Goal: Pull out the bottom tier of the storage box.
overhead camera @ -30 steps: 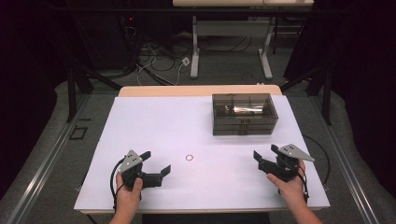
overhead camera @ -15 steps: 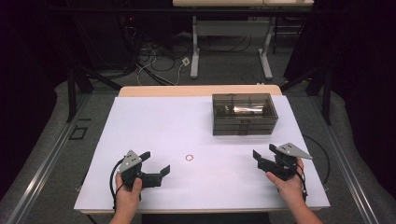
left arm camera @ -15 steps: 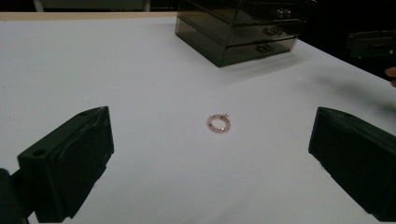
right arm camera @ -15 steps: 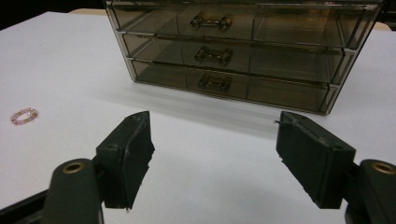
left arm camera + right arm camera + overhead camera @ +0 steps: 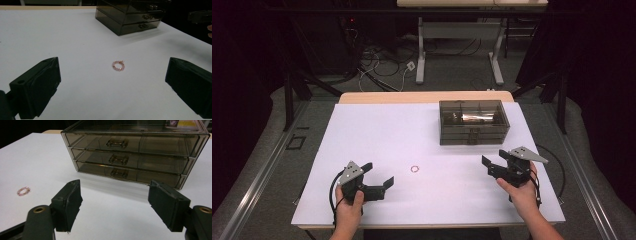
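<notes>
Both of my grippers wait open and empty before the first reach.

Nearest me, my left gripper (image 5: 381, 176) has its jaws spread wide, aimed at the small pink beaded bracelet ring (image 5: 414, 169) lying flat on the white table sheet (image 5: 377, 130); being round, it has no long axis to line up with. My right gripper (image 5: 495, 161), jaws apart, faces the smoky clear plastic three-drawer box (image 5: 473, 121) farther back, long side and handles toward me. I judge the next move is a drawer pull, or a low pinch on the ring.
</notes>
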The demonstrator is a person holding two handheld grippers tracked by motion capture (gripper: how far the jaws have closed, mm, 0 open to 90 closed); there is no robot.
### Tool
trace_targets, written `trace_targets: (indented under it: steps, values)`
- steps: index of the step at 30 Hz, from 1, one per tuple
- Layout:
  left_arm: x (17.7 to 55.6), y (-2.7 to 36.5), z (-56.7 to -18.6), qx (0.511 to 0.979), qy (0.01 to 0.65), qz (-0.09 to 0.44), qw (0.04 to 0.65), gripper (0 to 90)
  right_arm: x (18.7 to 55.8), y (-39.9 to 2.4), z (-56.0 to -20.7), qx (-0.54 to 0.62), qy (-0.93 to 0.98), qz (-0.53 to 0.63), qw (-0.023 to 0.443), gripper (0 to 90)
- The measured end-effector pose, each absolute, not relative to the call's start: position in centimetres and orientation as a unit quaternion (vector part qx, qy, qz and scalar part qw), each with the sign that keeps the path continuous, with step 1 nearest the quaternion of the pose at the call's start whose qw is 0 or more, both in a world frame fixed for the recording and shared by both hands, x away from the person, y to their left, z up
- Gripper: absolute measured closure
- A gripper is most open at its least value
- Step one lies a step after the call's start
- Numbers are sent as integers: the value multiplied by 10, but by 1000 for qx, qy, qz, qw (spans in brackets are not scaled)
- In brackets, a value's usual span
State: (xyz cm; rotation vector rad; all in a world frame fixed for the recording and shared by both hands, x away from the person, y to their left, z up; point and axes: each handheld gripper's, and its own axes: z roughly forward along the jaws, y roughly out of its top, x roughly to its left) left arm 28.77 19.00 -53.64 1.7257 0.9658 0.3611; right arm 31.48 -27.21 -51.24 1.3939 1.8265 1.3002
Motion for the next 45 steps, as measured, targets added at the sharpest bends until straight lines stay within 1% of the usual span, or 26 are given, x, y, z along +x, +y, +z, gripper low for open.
trace_targets:
  steps: [10, 11, 15, 22, 26, 37, 45]
  values:
    - [287, 190, -537, 725, 406, 152, 535, 1, 329, -268, -502, 519, 669, 477, 237, 269]
    - [287, 190, -537, 725, 406, 152, 535, 1, 331, -268, -502, 517, 669, 476, 242, 269]
    - [288, 190, -538, 726, 406, 153, 533, 1, 337, -263, -501, 520, 671, 476, 229, 280]
    - [288, 189, -538, 728, 406, 152, 532, 2, 348, -255, -497, 522, 667, 484, 220, 284]
    - [288, 189, -539, 729, 405, 154, 530, 2, 352, -252, -495, 515, 663, 492, 231, 284]
    - [288, 188, -539, 730, 406, 148, 529, 2, 362, -246, -492, 529, 657, 494, 211, 289]
    - [289, 188, -540, 733, 404, 148, 527, 3, 369, -245, -491, 540, 638, 506, 213, 290]
